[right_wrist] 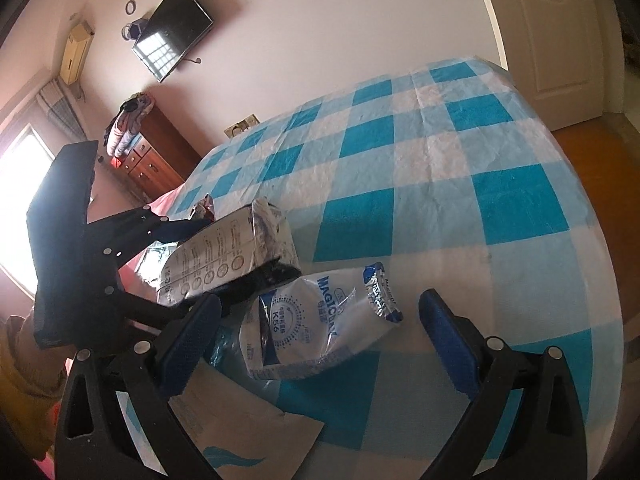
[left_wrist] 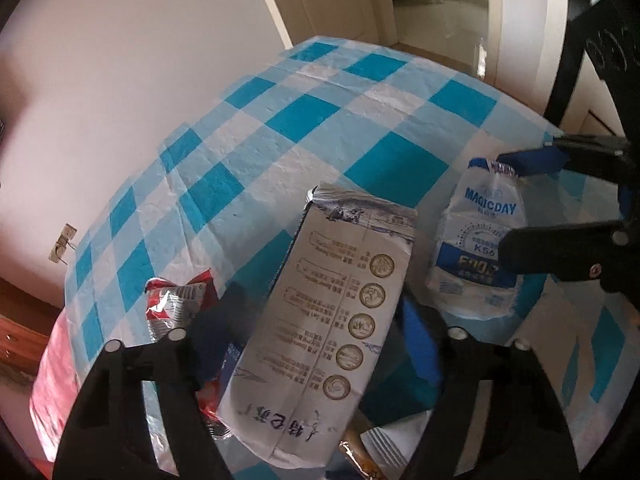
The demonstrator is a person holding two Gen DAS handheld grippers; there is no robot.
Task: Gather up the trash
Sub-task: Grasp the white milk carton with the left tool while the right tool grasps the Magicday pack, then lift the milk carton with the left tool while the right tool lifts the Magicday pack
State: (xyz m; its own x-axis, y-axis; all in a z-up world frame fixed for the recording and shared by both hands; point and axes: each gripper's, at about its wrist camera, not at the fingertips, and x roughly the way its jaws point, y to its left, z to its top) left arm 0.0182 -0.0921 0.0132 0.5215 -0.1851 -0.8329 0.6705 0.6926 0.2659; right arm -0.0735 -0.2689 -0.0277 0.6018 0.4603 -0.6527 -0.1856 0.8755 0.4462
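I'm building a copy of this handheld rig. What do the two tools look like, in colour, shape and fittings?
Both look alike. The left tool has glossy black plastic fingers with cut-out slots and round silver rivets, ending in blue textured pads. The right tool shows the same black slotted fingers, silver rivets and long blue ribbed pads. No cables or printed markings are visible on either.

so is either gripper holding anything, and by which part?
Left gripper clamps the grey-white printed milk carton across its lower body; right gripper is open, holding nothing.

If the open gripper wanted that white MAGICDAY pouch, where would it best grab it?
Probably the MAGICDAY pouch across its flatter, crimped top end, coming from above: that end lies clear on the checked cloth, while its bottom end lies near the milk carton.
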